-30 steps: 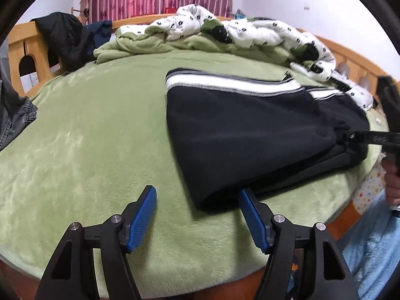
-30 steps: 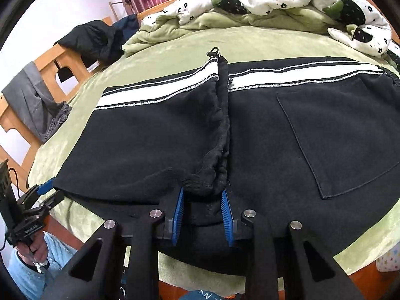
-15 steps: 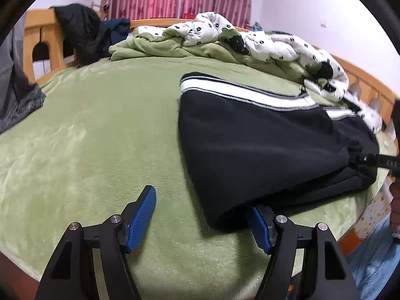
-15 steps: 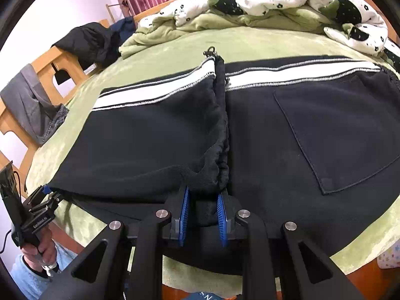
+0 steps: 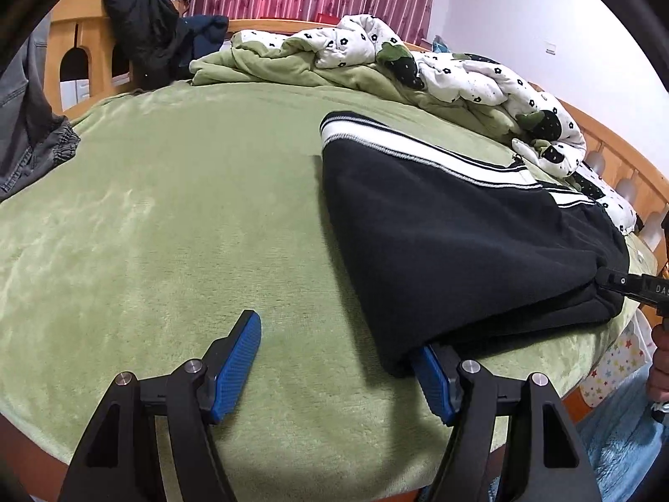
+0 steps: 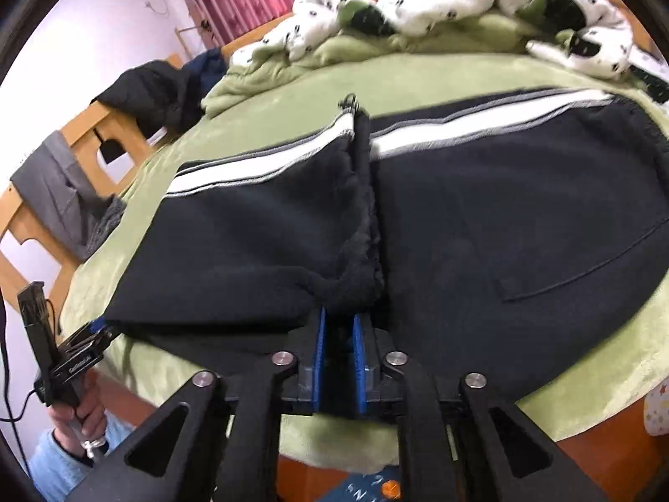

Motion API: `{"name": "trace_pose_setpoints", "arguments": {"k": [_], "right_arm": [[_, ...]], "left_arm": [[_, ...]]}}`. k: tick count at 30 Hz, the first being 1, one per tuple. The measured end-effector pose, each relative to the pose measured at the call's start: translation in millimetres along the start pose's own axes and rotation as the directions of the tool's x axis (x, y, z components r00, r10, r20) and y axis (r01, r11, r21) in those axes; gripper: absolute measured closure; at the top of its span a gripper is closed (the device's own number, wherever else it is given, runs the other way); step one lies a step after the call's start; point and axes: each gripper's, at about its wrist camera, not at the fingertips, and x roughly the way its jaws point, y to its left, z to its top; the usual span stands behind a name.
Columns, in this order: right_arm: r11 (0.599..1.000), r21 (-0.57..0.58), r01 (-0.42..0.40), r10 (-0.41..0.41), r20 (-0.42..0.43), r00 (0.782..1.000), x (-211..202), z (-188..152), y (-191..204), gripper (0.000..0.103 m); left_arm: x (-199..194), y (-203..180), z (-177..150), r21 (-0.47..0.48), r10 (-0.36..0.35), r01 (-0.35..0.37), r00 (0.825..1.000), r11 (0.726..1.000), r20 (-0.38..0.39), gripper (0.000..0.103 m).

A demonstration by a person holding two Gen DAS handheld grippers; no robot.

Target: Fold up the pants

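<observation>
Black pants [image 5: 451, 242] with a white side stripe lie folded on the green bed blanket; they fill the right wrist view [image 6: 460, 217]. My left gripper [image 5: 334, 359] is open at the fold's near corner, its right finger tucked under the cloth edge, its left finger on bare blanket. My right gripper [image 6: 338, 359] is shut on the gathered black cuff at the pants' near edge. It shows in the left wrist view [image 5: 627, 288] at the far right. The left gripper shows in the right wrist view [image 6: 88, 343] at the lower left.
A crumpled white spotted and green quilt [image 5: 418, 71] lies along the bed's far side. Dark jackets [image 5: 142, 33] and grey clothes [image 5: 25, 117] hang on the wooden bed frame at left. The bed's near edge [image 6: 585, 439] runs close below the grippers.
My right gripper has closed tighter on the cuff. My left gripper has slid right and forward, so its right finger now sits under the fold's corner.
</observation>
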Motion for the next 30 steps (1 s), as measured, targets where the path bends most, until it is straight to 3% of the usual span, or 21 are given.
{"name": "trace_pose_setpoints", "arguments": {"k": [2,4,5,10,14,17,22,24,27,30], "right_arm": [[1.0,0.009,-0.024,0.024,0.012,1.0,-3.3,1.1,-2.0,0.083],[0.999,0.019,-0.03,0.029,0.024,0.999,-6.8,1.4,-5.1,0.068],[0.999,0.029,-0.031,0.03,0.028,0.999,-7.8,0.5,-7.5,0.066],[0.998,0.021,-0.053,0.054,-0.054,0.997,7.9,-1.9,-5.9,0.067],[0.987,-0.131,0.097,-0.105,-0.057,0.993,25.2,-5.7,16.1,0.083],[0.988,-0.128,0.087,-0.09,-0.012,0.996,17.4,-0.9,16.2,0.088],[1.0,-0.018,0.003,0.0,0.166,0.986,-35.3,2.3,-0.2,0.088],[0.998,-0.016,0.053,-0.051,0.129,0.99,-28.8,-2.0,-1.5,0.088],[0.986,-0.06,0.153,-0.155,-0.027,0.988,5.8,-14.2,3.7,0.087],[0.961,-0.176,0.213,-0.215,0.005,0.977,-3.4,-17.3,16.6,0.077]], "left_arm": [[-0.6,3.0,-0.2,-0.013,-0.003,0.003,1.0,1.0,0.0,0.034],[0.7,6.1,-0.2,-0.032,-0.013,0.013,1.0,0.999,-0.009,0.034],[0.7,7.2,-0.1,-0.04,-0.019,0.018,1.0,0.999,-0.011,0.034],[0.3,8.2,-0.2,-0.04,-0.018,0.017,1.0,0.999,-0.012,0.034],[0.0,7.3,1.9,-0.049,-0.017,0.017,1.0,0.999,0.0,0.034],[0.7,7.7,3.2,-0.034,0.022,-0.021,1.0,0.999,0.015,0.034],[2.0,10.1,0.4,-0.031,0.0,0.001,1.0,1.0,0.01,0.032],[2.5,4.9,-0.9,0.0,0.026,-0.026,1.0,1.0,0.013,0.031],[3.3,7.1,-1.9,0.002,0.018,-0.018,1.0,1.0,0.002,0.031],[-3.2,6.3,-1.3,0.035,0.003,-0.002,1.0,0.999,-0.013,0.032]]}}
